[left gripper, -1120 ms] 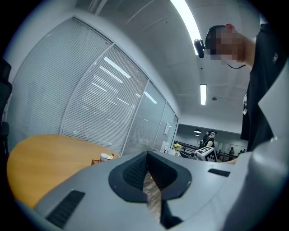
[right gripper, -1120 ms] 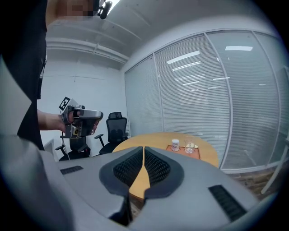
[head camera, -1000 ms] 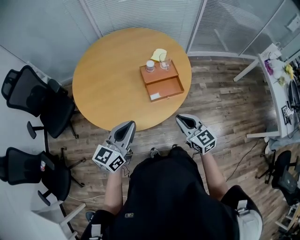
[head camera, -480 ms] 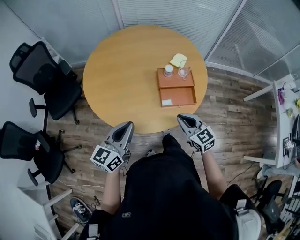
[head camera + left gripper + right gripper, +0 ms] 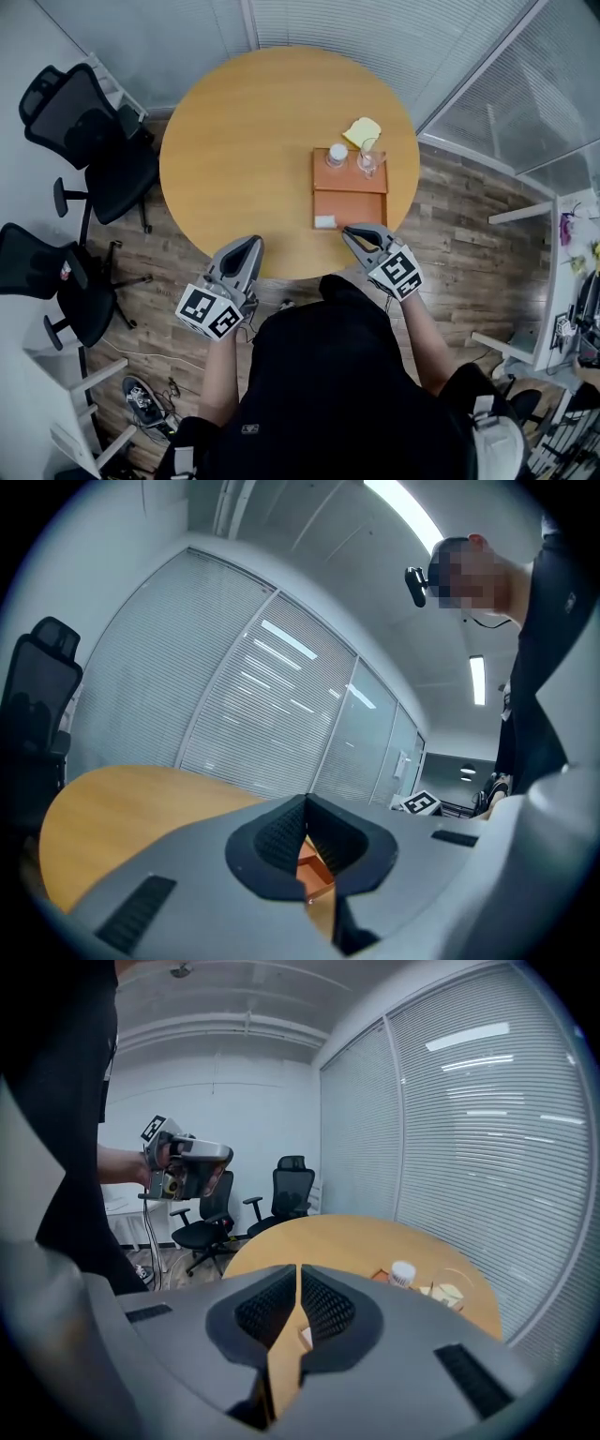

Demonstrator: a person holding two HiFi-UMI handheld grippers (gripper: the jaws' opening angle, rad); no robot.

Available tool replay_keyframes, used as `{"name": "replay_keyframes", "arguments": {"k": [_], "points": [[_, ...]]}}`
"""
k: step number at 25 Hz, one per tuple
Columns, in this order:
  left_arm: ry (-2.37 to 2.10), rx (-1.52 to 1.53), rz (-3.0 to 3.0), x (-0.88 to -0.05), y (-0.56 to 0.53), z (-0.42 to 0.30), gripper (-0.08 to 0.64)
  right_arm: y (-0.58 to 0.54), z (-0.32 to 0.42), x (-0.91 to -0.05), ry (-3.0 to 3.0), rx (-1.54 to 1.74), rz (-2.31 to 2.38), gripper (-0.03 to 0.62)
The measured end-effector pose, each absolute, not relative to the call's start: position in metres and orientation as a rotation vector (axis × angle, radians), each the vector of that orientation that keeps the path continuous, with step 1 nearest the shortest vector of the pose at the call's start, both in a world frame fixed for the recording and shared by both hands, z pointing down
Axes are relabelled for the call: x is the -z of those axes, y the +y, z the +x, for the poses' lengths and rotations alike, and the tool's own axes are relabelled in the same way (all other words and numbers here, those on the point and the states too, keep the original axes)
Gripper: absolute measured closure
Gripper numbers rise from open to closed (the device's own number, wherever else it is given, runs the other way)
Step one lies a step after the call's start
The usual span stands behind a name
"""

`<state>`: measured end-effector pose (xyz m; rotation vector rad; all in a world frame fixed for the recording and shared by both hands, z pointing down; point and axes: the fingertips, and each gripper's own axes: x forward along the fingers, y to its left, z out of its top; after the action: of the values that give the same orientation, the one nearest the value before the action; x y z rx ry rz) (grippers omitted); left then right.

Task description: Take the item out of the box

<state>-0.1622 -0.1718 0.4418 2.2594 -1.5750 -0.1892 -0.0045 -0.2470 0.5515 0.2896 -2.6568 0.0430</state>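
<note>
Fingers together on the left gripper (image 5: 249, 246), nothing between them, and it's the same story on the right gripper (image 5: 351, 232): shut tight and empty. That right one hovers at the near edge of the box (image 5: 361, 208), an orange-brown wooden tray box sitting on the right side of the round wooden surface (image 5: 244, 141). And there's the target, a small white item (image 5: 325, 222), tucked into the near left corner of the box's open front compartment, just beside the right fingertips. It looks flat, pale and rectangular, too small to say more. My read is that it's light and easy to lift, but awkward, hugging two walls, so come from above and pinch across its free edges. Careful further back, where a white-capped bottle (image 5: 337, 155) and a clear glass (image 5: 367, 161) stand on the box's far section, and the glass looks fragile.
</note>
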Motion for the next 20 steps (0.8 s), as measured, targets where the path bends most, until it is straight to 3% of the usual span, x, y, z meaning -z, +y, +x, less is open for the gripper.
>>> {"name": "replay_keyframes", "arguments": {"k": [20], "points": [[-1.847, 0.158, 1.990, -0.460, -0.196, -0.146, 0.554, -0.291, -0.024, -0.685, -2.392, -0.060, -0.248, 0.581]]}}
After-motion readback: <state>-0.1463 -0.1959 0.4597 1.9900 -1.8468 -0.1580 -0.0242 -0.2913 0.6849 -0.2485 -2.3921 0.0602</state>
